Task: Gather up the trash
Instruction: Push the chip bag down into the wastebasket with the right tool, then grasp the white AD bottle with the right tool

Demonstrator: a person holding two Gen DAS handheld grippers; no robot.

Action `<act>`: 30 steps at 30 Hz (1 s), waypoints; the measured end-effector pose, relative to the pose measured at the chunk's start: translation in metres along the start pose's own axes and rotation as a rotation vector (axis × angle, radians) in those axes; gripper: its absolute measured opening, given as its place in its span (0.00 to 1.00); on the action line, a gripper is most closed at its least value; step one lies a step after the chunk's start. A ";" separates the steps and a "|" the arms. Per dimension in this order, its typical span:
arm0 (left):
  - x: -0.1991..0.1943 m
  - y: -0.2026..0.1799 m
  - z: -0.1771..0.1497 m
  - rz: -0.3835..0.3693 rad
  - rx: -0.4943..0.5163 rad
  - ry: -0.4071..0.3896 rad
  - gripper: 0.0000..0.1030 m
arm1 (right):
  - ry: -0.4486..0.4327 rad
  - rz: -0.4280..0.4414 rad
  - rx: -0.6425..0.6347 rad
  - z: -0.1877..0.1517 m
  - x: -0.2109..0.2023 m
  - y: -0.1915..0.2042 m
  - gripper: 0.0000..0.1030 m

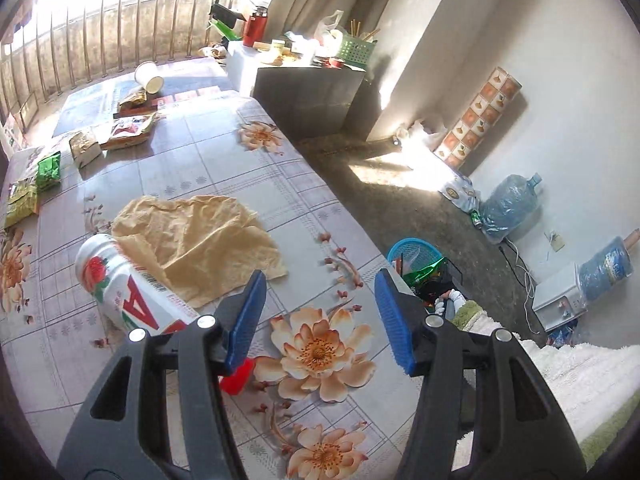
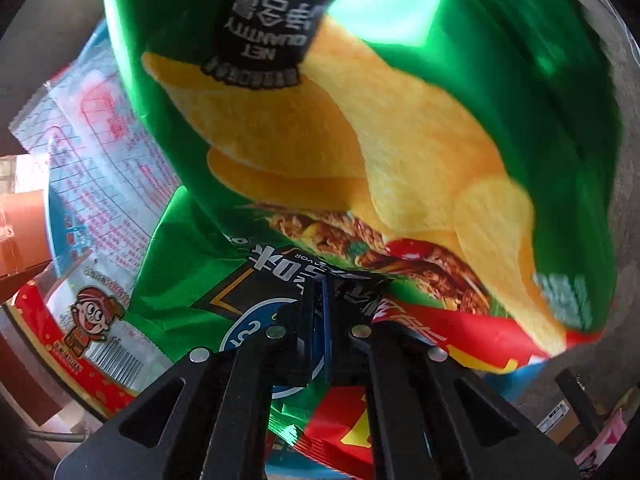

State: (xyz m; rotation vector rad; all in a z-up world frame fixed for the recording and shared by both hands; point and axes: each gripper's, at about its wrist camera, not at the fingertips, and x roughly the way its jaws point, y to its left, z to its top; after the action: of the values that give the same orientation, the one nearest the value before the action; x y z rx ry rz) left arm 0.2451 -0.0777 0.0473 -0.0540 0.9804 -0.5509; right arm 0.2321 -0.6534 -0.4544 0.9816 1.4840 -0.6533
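My left gripper (image 1: 320, 308) is open and empty above the flowered tablecloth (image 1: 224, 148). A white bottle with a red cap (image 1: 124, 288) lies on its side just left of the left finger, partly on a crumpled yellow cloth (image 1: 200, 236). Snack wrappers (image 1: 128, 128) and a paper cup (image 1: 149, 77) lie at the table's far left. My right gripper (image 2: 326, 292) is shut on a green chip bag (image 2: 360, 120), which fills the right wrist view, over a blue bin (image 2: 64, 224) holding a red-and-white wrapper (image 2: 96, 312). The bin also shows in the left wrist view (image 1: 414, 250).
A dark cabinet (image 1: 308, 92) with a green basket and clutter stands past the table. Blue water jugs (image 1: 512, 204) and a white box (image 1: 560, 296) sit by the wall. A white fluffy rug (image 1: 568, 372) lies at lower right.
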 end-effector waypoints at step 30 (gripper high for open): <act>-0.047 0.137 -0.081 0.132 -0.372 -0.103 0.60 | -0.562 0.489 -0.496 -0.235 -0.311 0.071 0.50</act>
State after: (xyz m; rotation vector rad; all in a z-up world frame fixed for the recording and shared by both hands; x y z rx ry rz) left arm 0.2173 0.0785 -0.0018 -0.3437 0.9674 -0.2373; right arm 0.1635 -0.4843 -0.1029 0.6573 0.8009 -0.1594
